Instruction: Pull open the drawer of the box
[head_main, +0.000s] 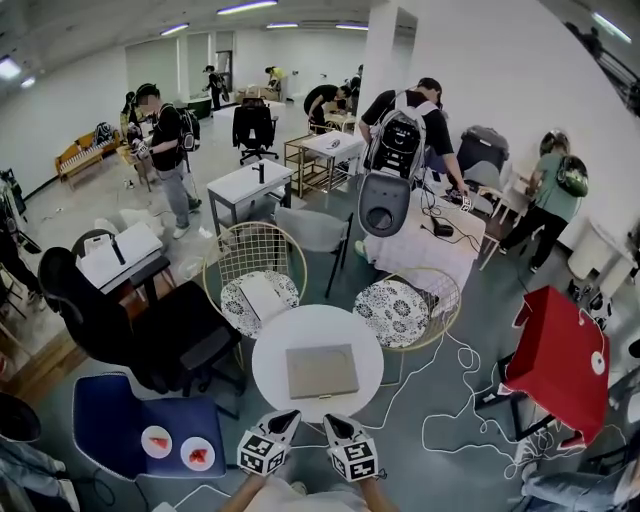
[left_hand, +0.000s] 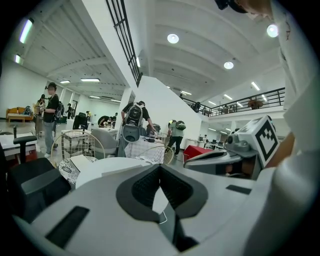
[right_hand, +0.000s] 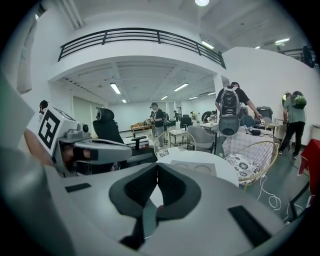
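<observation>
A flat tan box (head_main: 322, 371) lies in the middle of a small round white table (head_main: 275, 350); no drawer front or handle shows. Both grippers hover at the table's near edge, short of the box and touching nothing. My left gripper (head_main: 284, 417) has its jaws together and empty, and in the left gripper view (left_hand: 160, 167) the box (left_hand: 122, 169) lies ahead as a low slab. My right gripper (head_main: 335, 421) is shut and empty too; in the right gripper view (right_hand: 157, 165) the box (right_hand: 194, 167) shows two round marks on top. Each gripper's marker cube appears in the other's view.
Two wire chairs (head_main: 250, 262) (head_main: 405, 305) with patterned cushions stand behind the table. A black office chair (head_main: 130, 325) is at left, a blue chair (head_main: 150, 430) at near left, and a red object (head_main: 555, 360) at right. White cables (head_main: 455, 400) lie on the floor. People work at desks farther back.
</observation>
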